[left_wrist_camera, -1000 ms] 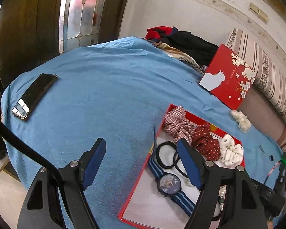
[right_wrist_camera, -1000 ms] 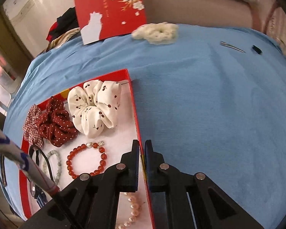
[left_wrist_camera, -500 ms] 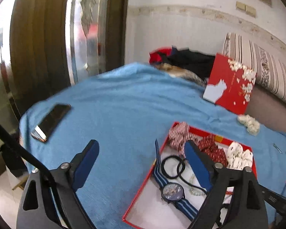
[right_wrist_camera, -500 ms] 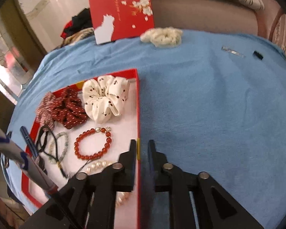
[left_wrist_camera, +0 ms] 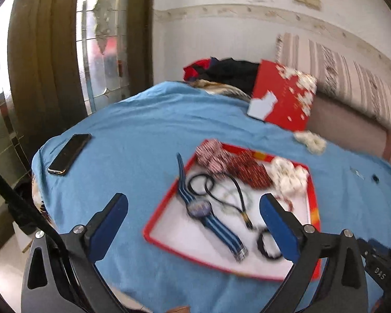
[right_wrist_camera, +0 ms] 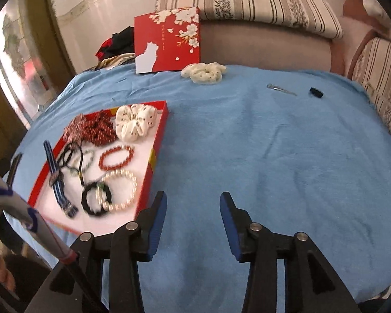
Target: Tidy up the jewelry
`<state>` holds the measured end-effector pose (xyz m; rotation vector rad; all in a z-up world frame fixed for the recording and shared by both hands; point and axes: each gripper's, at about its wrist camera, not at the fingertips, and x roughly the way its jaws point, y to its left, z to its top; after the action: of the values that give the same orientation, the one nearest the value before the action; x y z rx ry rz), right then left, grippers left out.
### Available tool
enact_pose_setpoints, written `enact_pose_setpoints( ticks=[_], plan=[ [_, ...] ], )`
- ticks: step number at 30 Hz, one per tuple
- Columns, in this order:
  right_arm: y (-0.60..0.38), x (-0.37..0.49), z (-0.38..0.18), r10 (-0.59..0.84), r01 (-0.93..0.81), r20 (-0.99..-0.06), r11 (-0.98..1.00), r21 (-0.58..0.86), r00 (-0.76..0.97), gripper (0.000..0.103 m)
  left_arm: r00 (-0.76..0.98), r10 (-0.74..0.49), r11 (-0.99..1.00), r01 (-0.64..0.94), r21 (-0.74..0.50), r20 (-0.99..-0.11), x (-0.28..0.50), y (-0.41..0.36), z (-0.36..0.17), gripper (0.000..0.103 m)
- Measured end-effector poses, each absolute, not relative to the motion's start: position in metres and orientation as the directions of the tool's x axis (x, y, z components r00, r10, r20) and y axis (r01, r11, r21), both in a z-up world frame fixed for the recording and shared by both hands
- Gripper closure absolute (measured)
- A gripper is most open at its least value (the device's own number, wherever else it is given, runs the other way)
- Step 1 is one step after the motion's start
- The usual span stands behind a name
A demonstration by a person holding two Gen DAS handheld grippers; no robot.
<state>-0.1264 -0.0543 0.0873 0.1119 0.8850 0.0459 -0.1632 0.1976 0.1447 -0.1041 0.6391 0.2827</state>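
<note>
Blue cloth (right_wrist_camera: 260, 143), striped cushions (right_wrist_camera: 247, 2), perhaps bedroom.

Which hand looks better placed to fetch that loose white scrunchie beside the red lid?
Probably the right. The right gripper faces open cloth leading to the scrunchie, jaws opening and empty. The left gripper hangs over the tray, farther from it.

Blue cover (right_wrist_camera: 260, 143): soft matt cloth w/ short nap. Red tray (right_wrist_camera: 157, 140): card, smooth, slight sheen; white matt lining. Scrunchies (right_wrist_camera: 135, 122): crinkled fabric. Pearl bracelet (right_wrist_camera: 122, 190): glossy beads; red bead bracelet (right_wrist_camera: 116, 157) shiny too. Watch (left_wrist_camera: 199, 208): woven striped strap, glossy face. Phone (left_wrist_camera: 69, 154): glossy glass. Hair clip (right_wrist_camera: 281, 89): bright metal. Gripper fingers (right_wrist_camera: 156, 224): matt black plastic, blue pads, metal screws.
</note>
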Motion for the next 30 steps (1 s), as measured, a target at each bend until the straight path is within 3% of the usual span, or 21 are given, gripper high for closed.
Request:
enact_pose_setpoints(
  ticks=[10, 30],
  plan=[
    [-0.056, -0.163, 0.078, 0.038, -0.039, -0.740, 0.999, 0.016, 0.671, 0.052, 0.722, 0.170, 0.981, -0.188, 0.047, -0.671, -0.194, 0.144, 0.135, 0.002],
    [-0.061, -0.171, 0.062, 0.031, -0.049, -0.745, 0.999, -0.001, 0.666, 0.048, 0.631, 0.151, 0.987, -0.133, 0.086, -0.761, -0.198, 0.112, 0.112, 0.002]
  ],
)
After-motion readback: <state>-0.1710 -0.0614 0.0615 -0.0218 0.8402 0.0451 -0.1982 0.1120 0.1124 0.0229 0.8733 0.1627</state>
